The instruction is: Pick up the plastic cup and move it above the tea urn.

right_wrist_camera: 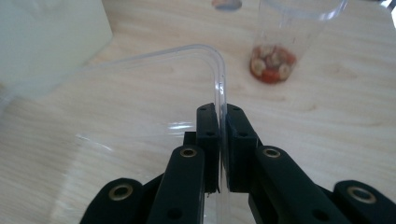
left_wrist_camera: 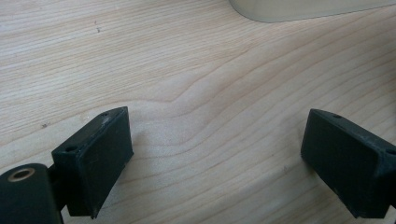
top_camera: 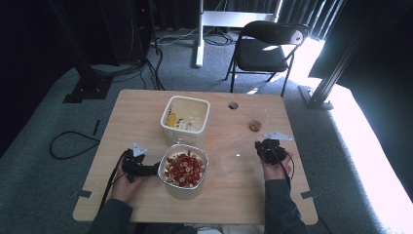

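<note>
The right tongs (right_wrist_camera: 222,140) are pinched tight on the rim of a clear plastic lid (right_wrist_camera: 140,107). In the right gripper view the lid's thin edge runs straight up between the two black jaws, w/ one rounded corner curving away just above them. The lid is tilted, its far side near the tabletop (right_wrist_camera: 350,107). In the high view the lid (top_camera: 234,153) shows as a faint see-through sheet between the right tongs (top_camera: 267,146) and the food tub.

The left tongs (left_wrist_camera: 215,158) stand wide, nothing between the jaws, just bare wood grain under them. In the high view the left tongs (top_camera: 155,169) sit just beside the left wall of the tub of red and pale pieces (top_camera: 184,169); contact can't be told.

The tub is at the near middle of the tabletop (top_camera: 146,105), lid off. Just behind it stands a bigger cream-coloured bin (top_camera: 185,115), also open, w/ something yellow and some packets inside; any print on them is too small to read. A clear cup (right_wrist_camera: 292,37) w/ a bit of the same red and pale mix at the bottom stands upright beyond the right tongs, apart from the lid. No brand or label is legible anywhere.

A black folding chair (top_camera: 265,48) stands on the carpet beyond the tabletop.
</note>
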`<state>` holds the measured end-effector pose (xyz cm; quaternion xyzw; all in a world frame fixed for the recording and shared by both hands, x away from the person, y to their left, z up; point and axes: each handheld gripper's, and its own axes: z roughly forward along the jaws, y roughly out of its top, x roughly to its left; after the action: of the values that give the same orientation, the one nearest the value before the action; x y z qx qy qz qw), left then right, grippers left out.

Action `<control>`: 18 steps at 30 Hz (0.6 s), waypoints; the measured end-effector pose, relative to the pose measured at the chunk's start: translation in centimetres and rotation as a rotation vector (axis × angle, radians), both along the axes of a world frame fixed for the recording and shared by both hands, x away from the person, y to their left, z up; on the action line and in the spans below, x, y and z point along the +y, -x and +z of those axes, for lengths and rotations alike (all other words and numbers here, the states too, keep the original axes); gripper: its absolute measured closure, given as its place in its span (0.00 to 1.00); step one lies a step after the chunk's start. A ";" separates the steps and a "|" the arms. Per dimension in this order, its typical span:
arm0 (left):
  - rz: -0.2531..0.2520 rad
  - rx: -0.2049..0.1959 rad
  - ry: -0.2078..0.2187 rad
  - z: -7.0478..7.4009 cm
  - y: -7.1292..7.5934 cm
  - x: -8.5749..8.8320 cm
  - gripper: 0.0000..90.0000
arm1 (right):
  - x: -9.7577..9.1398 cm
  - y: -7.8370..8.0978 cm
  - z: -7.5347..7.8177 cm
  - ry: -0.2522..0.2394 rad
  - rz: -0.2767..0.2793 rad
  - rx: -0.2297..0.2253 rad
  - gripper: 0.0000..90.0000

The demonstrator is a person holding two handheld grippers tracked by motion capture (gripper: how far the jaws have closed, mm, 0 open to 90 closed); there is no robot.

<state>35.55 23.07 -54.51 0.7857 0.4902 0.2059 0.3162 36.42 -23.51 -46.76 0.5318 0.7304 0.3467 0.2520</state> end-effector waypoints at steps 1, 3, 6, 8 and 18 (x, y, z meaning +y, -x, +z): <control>0.000 0.000 0.000 0.0 0.0 0.0 0.11 | 0.0 0.0 0.3 -0.001 0.000 -0.007 0.96; 0.000 0.000 0.000 0.0 0.0 0.0 0.11 | 0.1 -0.1 1.0 0.005 -0.002 -0.022 0.96; 0.000 0.000 0.000 0.0 0.0 0.0 0.11 | 0.1 -0.2 2.0 0.009 -0.003 -0.041 0.96; 0.000 0.000 0.000 0.0 0.0 0.0 0.11 | 0.1 -0.3 2.6 0.006 -0.006 -0.054 0.96; 0.000 0.000 -0.001 0.0 0.0 0.0 0.11 | -0.2 -0.9 5.3 -0.013 -0.021 -0.092 0.96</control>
<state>35.56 23.08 -54.51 0.7857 0.4901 0.2063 0.3161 37.37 -23.74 -41.48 0.5247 0.7102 0.3728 0.2852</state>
